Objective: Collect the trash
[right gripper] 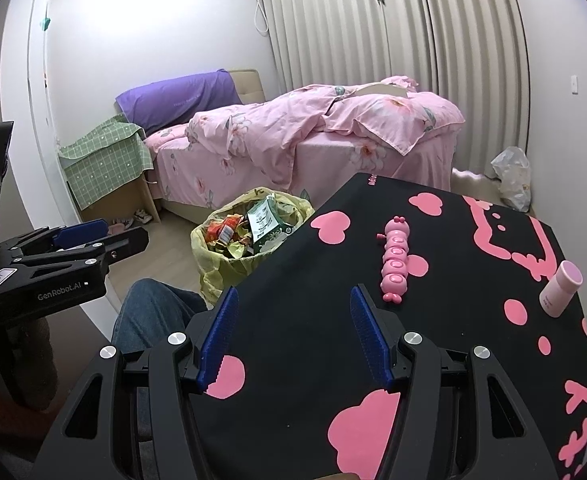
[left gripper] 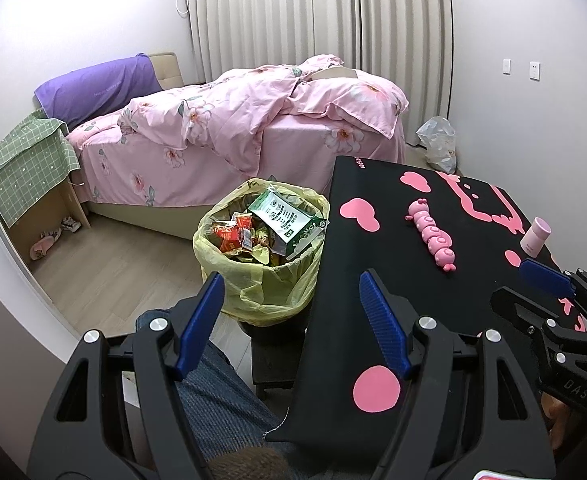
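Left tool (left gripper: 293,316) and right tool (right gripper: 293,336) both spread, empty — wrappers (left gripper: 253,236) in bin liner (left gripper: 253,292) beside tabletop (left gripper: 373,280) look light, crinkly; pinch an edge.

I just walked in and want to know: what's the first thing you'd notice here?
The bright pink caterpillar toy lying on the black mat with pink hearts. Then the bin with a yellow bag, stuffed with wrappers, on the floor between the mat and the pink bed.
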Available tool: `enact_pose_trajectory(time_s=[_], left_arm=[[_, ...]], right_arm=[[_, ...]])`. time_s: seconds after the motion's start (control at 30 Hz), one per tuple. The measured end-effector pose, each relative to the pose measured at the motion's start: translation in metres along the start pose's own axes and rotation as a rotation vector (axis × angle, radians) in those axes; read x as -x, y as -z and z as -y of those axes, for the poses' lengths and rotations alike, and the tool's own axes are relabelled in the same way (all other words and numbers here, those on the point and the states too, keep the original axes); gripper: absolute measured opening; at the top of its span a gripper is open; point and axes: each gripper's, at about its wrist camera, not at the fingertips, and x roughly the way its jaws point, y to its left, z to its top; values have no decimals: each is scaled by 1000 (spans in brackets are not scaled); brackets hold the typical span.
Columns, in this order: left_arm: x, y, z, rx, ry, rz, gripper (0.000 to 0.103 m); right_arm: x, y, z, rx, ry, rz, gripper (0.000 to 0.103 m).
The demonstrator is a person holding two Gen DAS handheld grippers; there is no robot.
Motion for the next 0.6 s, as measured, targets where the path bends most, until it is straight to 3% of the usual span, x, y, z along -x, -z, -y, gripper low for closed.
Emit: enact_pose_trajectory(time_s=[0.6], left_arm=[[0,0,0,-1,2,0,67]], right_arm=[[1,-2,4,-6,0,4,55]])
